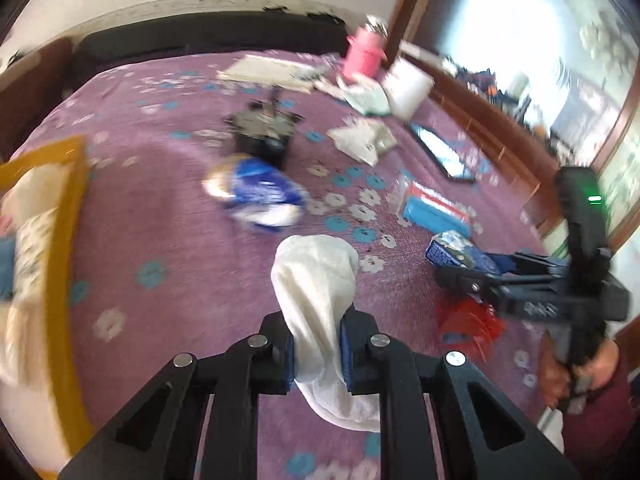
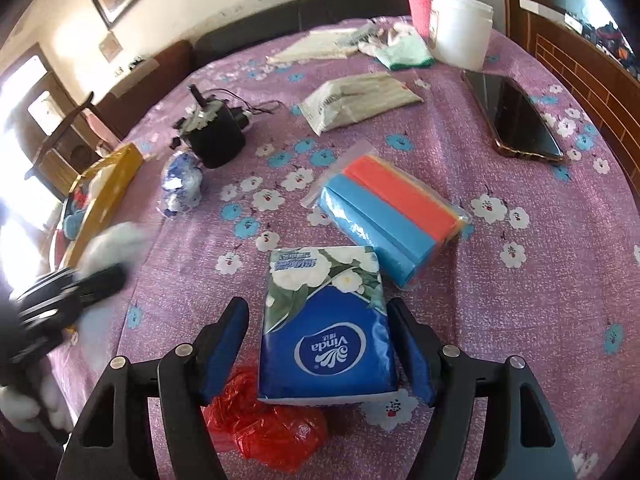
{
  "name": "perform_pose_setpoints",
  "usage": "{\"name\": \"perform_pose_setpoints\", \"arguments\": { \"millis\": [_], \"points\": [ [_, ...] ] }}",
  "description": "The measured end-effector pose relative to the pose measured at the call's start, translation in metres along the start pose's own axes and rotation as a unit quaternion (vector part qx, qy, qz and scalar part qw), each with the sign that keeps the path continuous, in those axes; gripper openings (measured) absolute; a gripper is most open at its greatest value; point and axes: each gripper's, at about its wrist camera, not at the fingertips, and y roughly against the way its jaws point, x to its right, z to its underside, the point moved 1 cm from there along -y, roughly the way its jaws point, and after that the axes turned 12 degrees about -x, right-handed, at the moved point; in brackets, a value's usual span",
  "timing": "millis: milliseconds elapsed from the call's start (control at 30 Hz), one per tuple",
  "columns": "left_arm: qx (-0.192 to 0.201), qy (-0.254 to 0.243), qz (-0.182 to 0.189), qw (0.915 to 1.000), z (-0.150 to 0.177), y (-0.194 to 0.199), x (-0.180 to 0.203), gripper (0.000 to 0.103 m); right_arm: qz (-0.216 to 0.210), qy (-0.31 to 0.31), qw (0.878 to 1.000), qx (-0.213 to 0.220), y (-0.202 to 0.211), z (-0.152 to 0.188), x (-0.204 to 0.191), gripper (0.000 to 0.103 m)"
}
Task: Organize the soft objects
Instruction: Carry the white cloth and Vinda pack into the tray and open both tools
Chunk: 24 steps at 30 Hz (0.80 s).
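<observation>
Tissue pack between the open right jaws, long axis along the fingers

The right gripper [image 2: 320,352] stands wide around the blue tissue pack [image 2: 326,328], which lies flat on the purple flowered cloth [image 2: 520,280]; its long sides run parallel to the pads, each pad just beside a side, apparently not pressing. The left gripper [image 1: 318,354] is clamped on a white sock [image 1: 316,300], probably lifted off the cloth, with the yellow-rimmed box [image 1: 66,240] to its left.

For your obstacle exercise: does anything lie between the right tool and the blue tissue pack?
Nothing visible does. The blue tissue pack already lies between the open pads of the right tool, untouched; the red bag sits beside it.
</observation>
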Motion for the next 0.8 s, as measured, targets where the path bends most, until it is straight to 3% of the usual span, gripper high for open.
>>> {"name": "perform_pose_setpoints", "arguments": {
  "millis": [67, 133, 200, 367, 533, 667, 800],
  "points": [
    [0.014, 0.015, 0.003, 0.9998, 0.007, 0.014, -0.012, 0.017, 0.013, -0.004, 1.0, -0.014, -0.002, -0.004, -0.002, 0.074],
    [0.028, 0.032, 0.006, 0.9991, 0.015, 0.029, -0.026, 0.017, 0.025, -0.012, 0.999, -0.021, -0.003, -0.007, -0.003, 0.056],
    [0.043, 0.049, 0.009, 0.9978, 0.024, 0.045, -0.042, 0.017, 0.033, -0.01, 0.999, -0.019, 0.002, -0.007, -0.006, 0.056],
    [0.074, 0.098, 0.006, 0.9924, 0.042, 0.081, -0.089, 0.017, 0.039, -0.008, 0.998, 0.039, 0.041, -0.003, -0.025, 0.055],
    [0.1, 0.168, -0.044, 0.9797, 0.065, 0.118, -0.15, 0.018, 0.006, 0.028, 0.997, 0.072, 0.064, -0.007, -0.072, 0.056],
    [0.096, 0.22, -0.081, 0.9673, 0.084, 0.128, -0.192, 0.018, -0.017, 0.075, 0.996, 0.056, 0.049, -0.01, -0.125, 0.056],
    [0.074, 0.246, -0.108, 0.9604, 0.091, 0.123, -0.222, 0.018, -0.028, 0.128, 0.991, 0.036, 0.029, -0.01, -0.181, 0.056]
  ]
}}
